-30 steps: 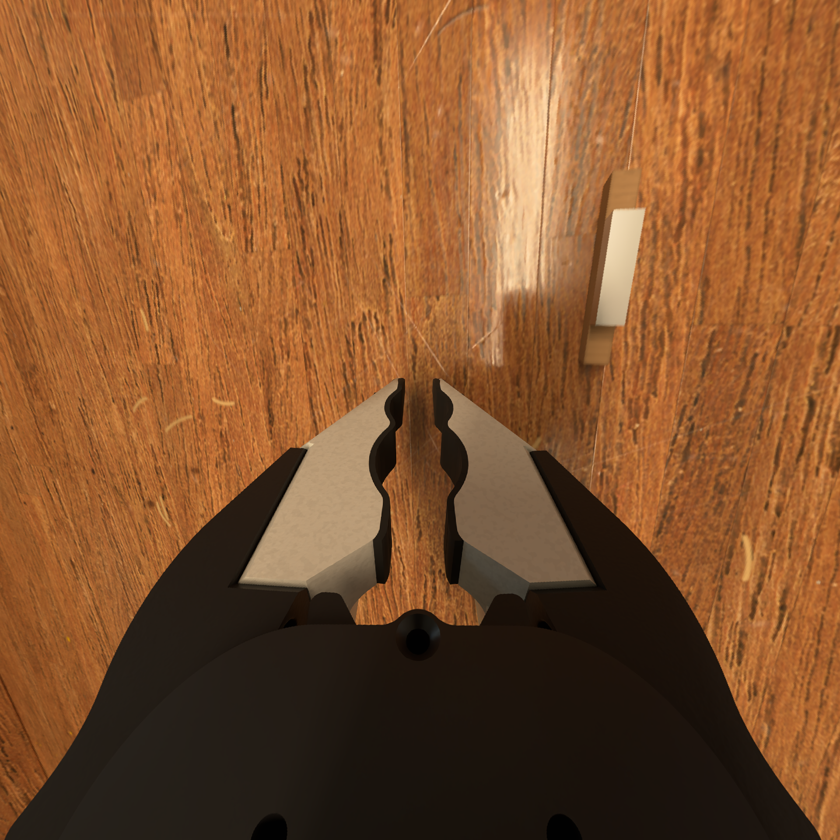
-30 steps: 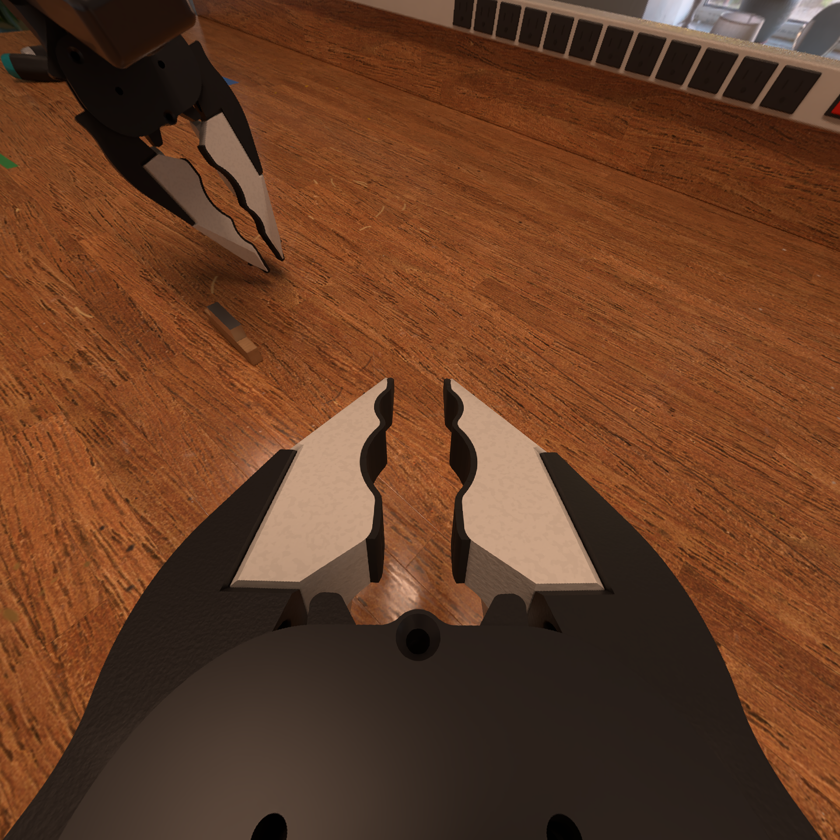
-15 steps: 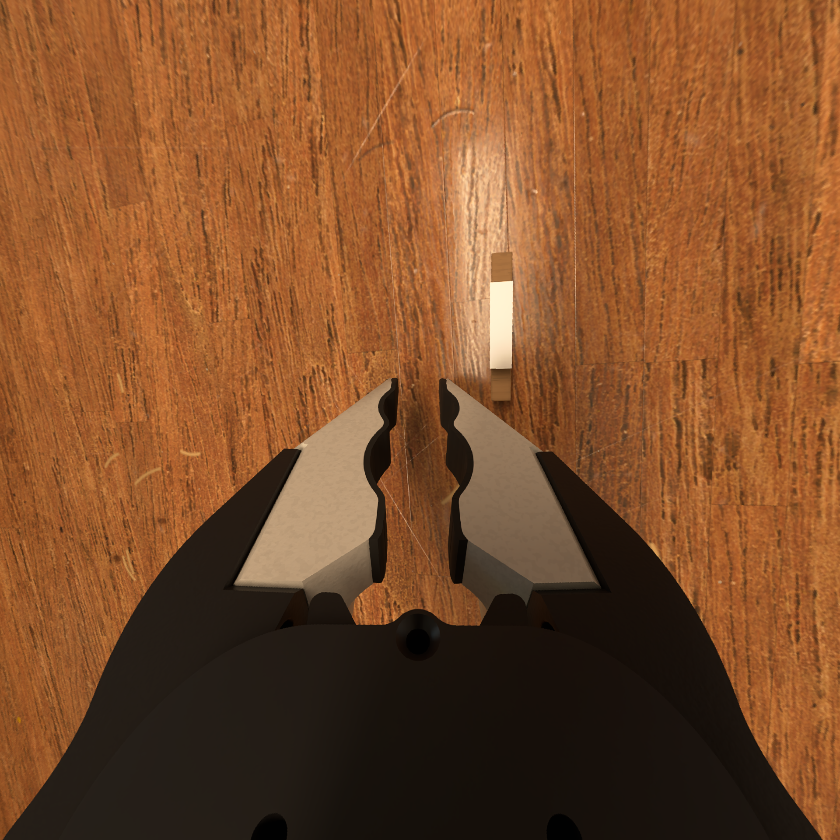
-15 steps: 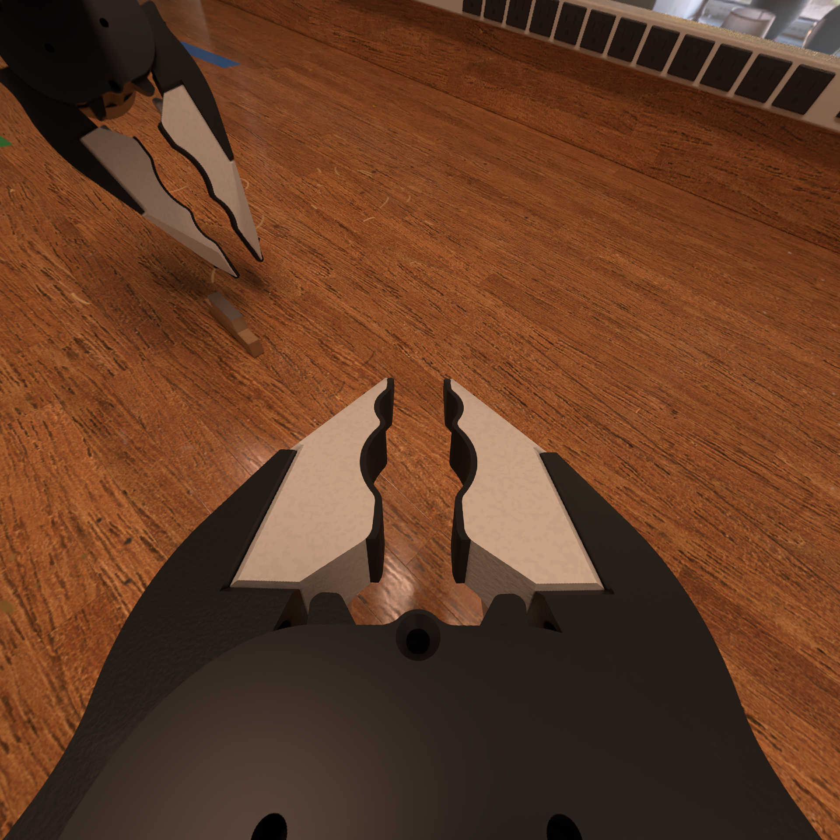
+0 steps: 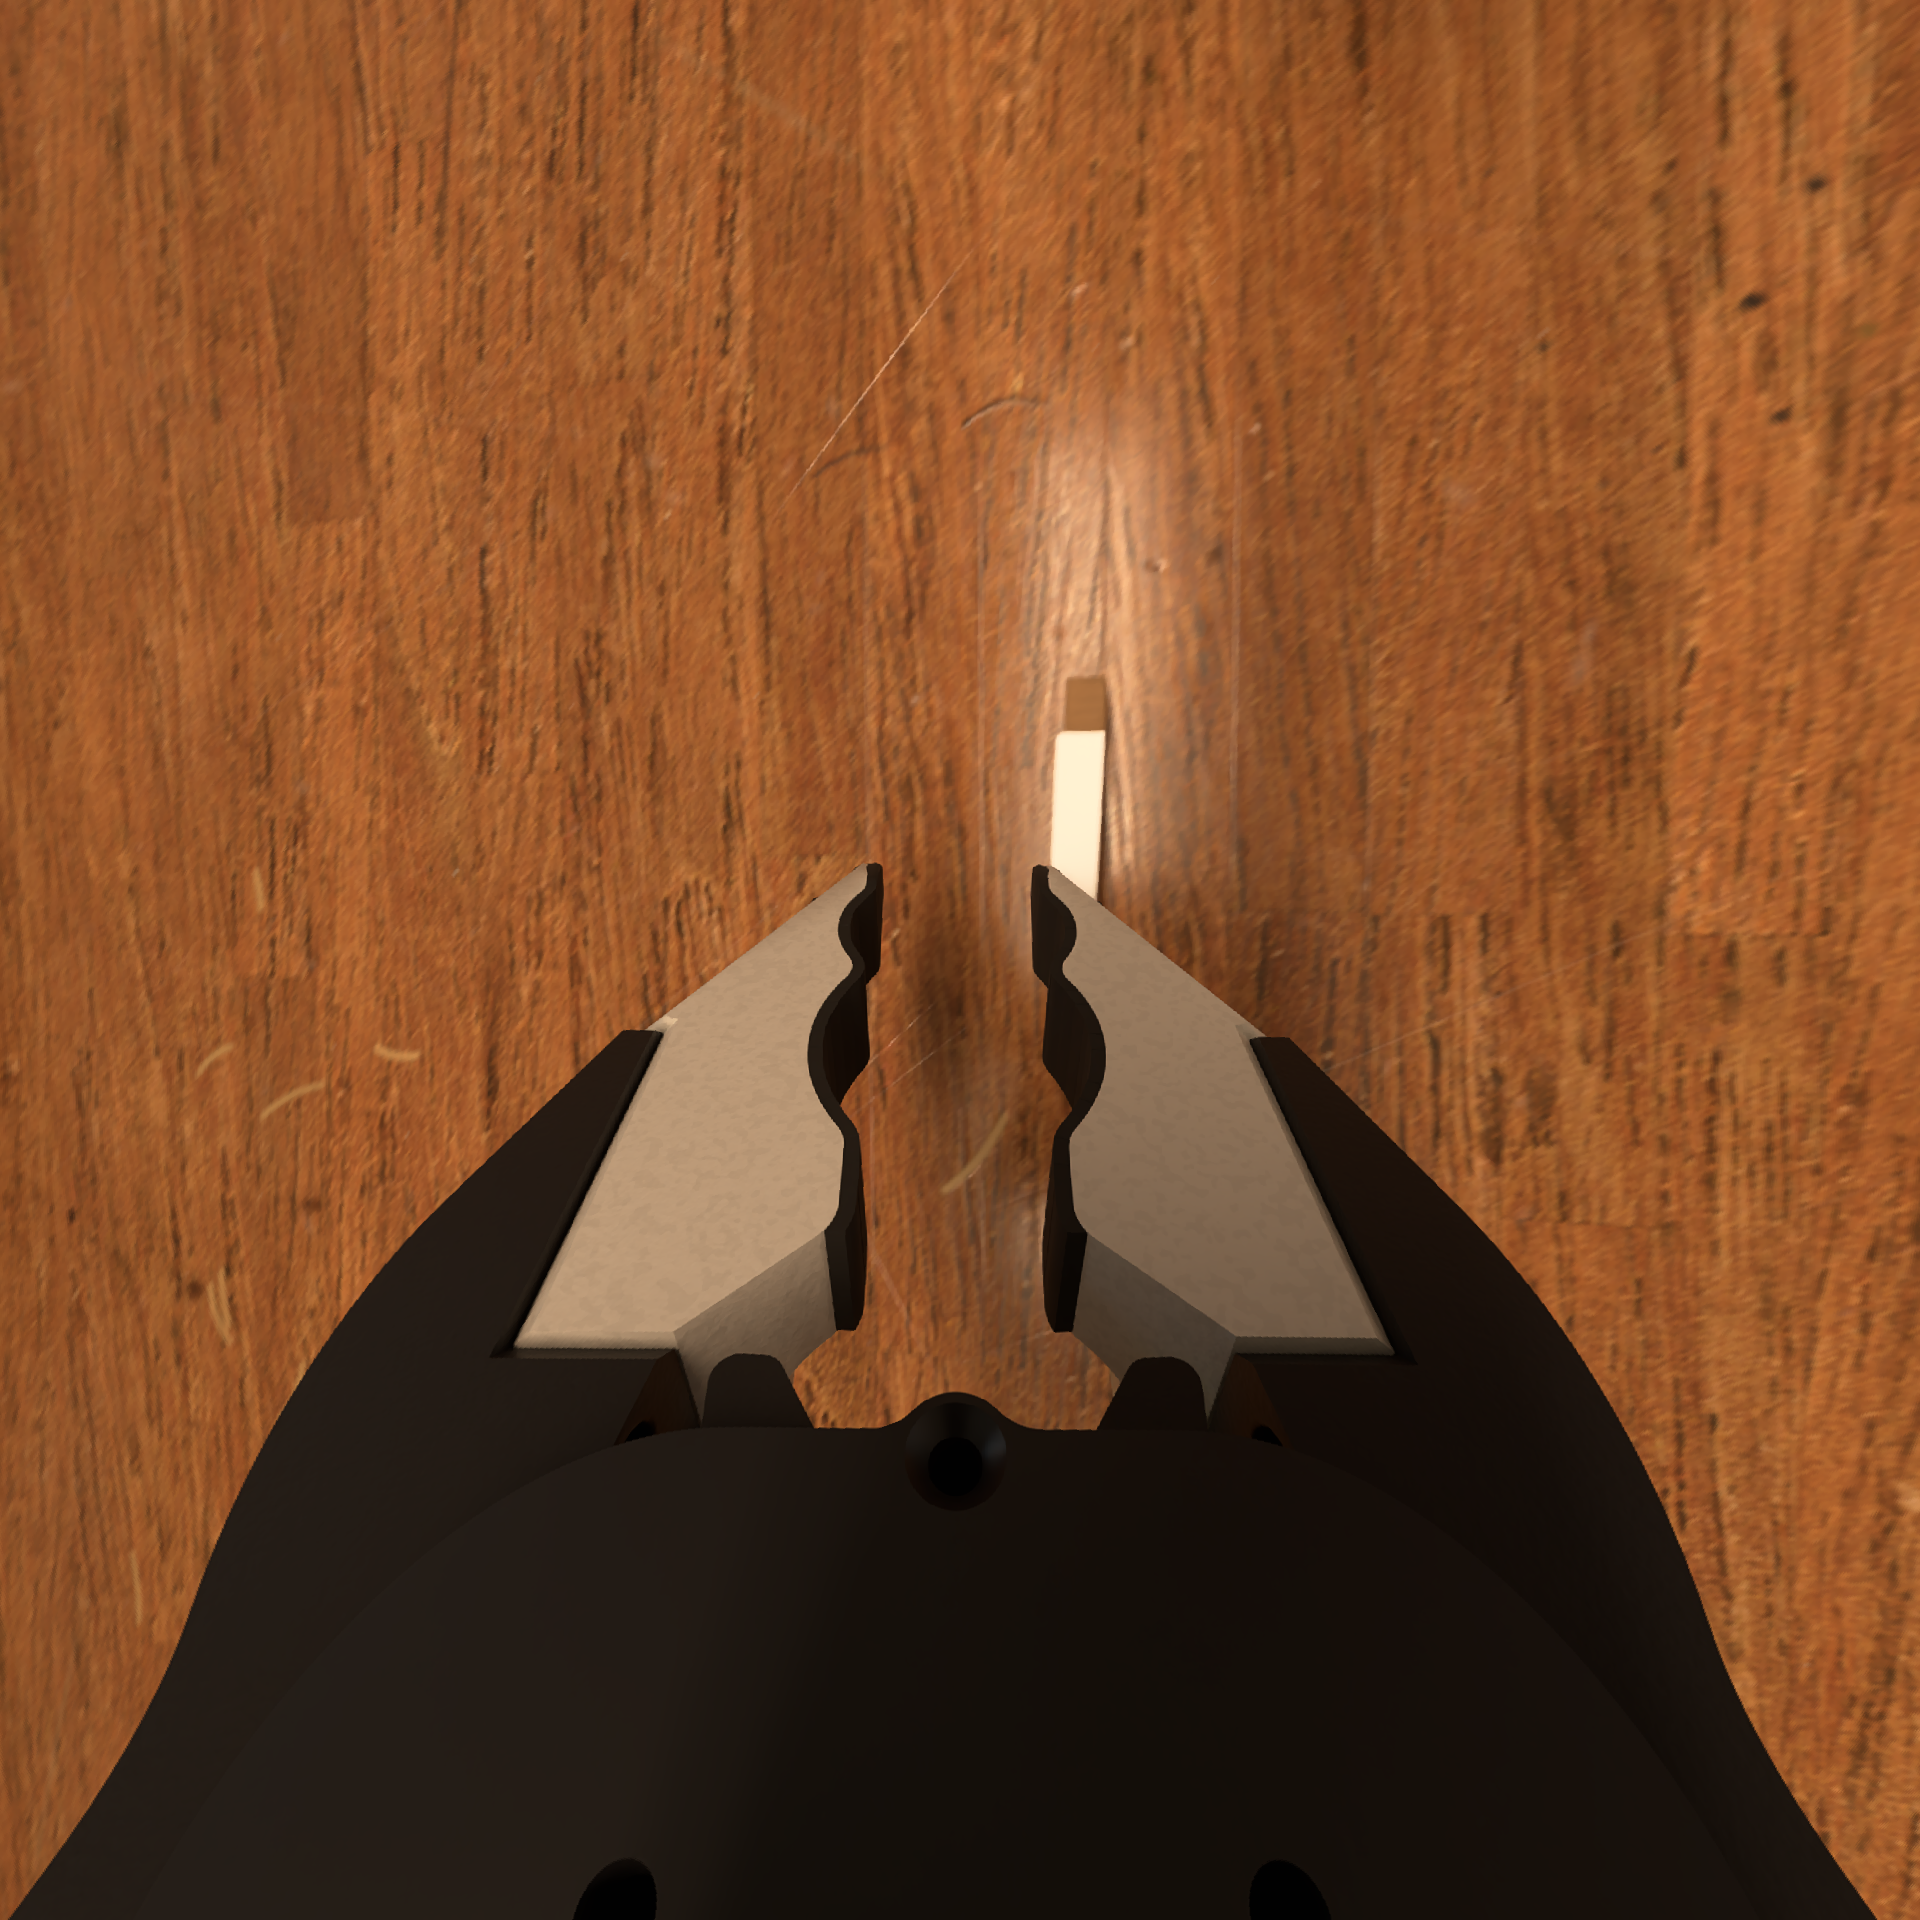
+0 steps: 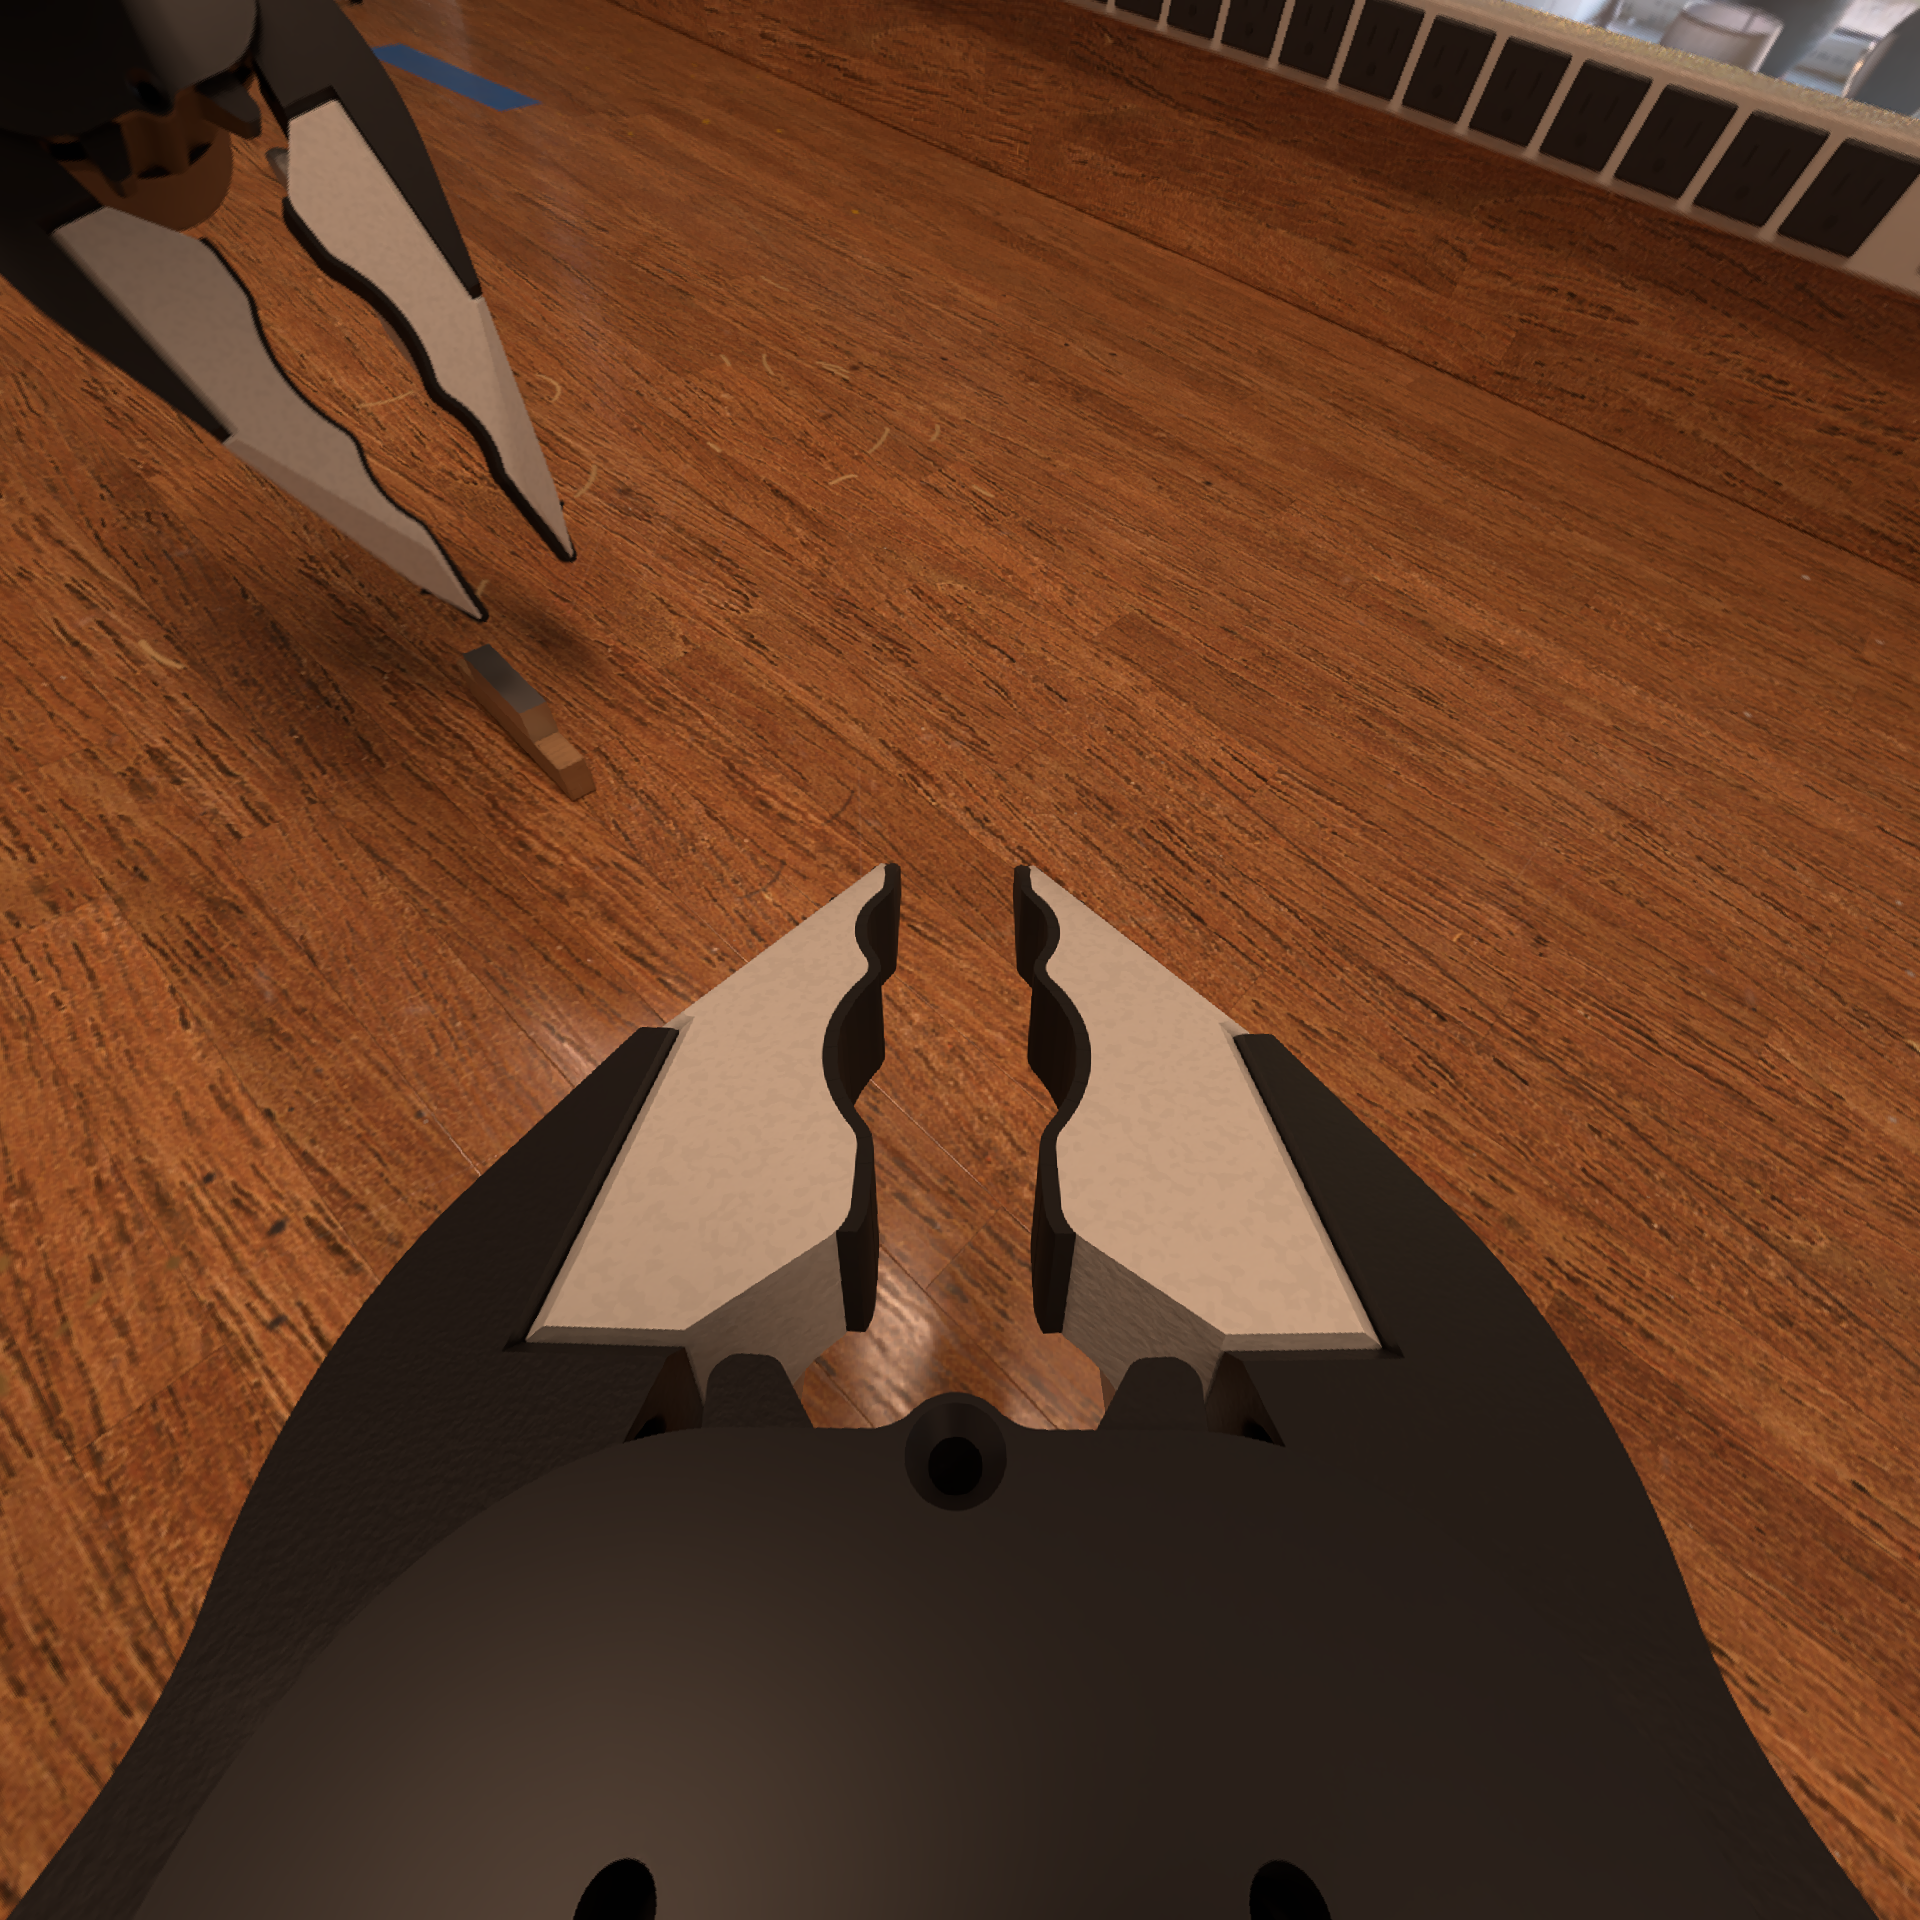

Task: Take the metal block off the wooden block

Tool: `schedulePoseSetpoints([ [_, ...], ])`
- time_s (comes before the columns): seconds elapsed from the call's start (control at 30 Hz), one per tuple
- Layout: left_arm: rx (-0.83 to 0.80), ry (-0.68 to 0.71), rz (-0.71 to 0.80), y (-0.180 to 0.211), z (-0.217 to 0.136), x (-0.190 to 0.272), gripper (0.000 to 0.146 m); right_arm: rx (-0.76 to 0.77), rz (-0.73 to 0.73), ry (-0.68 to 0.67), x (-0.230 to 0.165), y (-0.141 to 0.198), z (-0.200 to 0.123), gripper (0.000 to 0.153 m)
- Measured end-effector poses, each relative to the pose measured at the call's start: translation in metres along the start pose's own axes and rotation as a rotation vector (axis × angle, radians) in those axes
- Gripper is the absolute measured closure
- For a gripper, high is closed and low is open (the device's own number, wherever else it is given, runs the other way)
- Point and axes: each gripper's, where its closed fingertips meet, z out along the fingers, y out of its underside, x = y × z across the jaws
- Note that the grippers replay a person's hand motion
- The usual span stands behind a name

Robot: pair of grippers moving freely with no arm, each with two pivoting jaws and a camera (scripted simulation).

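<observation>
A thin metal block (image 5: 1077,805), shining pale, lies on a longer, narrow wooden block (image 5: 1086,701) on the wood floor. In the left wrist view my left gripper (image 5: 956,883) is open and empty, pointing down, with its right fingertip just in front of the near end of the stack, which it hides. In the right wrist view the stack shows small at the left, grey metal block (image 6: 506,675) on the brown wooden block (image 6: 561,767), with the left gripper (image 6: 525,582) just above it. My right gripper (image 6: 956,883) is open and empty, well to the right of the stack.
The wood floor (image 6: 1247,623) spreads all around. A white baseboard strip with dark slots (image 6: 1558,114) runs along the far top right. A blue tape mark (image 6: 457,78) lies on the floor at the far left.
My left gripper has opened wider and moved closer over the stack, which now lies just past its right fingertip. The right gripper has hardly moved.
</observation>
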Motion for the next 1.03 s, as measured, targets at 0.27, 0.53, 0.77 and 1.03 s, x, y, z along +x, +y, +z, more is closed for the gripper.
schedulePoseSetpoints([
  [0.27,-0.093,0.071,-0.006,0.001,0.024,0.024,0.124,0.005,0.003,0.002,0.001,-0.001,-0.001,0.131],
  [0.53,-0.077,-0.071,0.093,-0.024,0.018,-0.022,0.137,0.014,-0.016,0.003,-0.001,-0.003,-0.003,0.131],
  [0.77,-0.078,0.115,0.089,-0.024,0.045,-0.066,0.137,0.019,-0.014,-0.002,-0.001,-0.002,-0.004,0.131],
  [1.03,-0.118,0.154,0.133,-0.016,0.058,-0.07,0.137,0.018,-0.037,-0.022,-0.008,-0.003,-0.004,0.131],
])
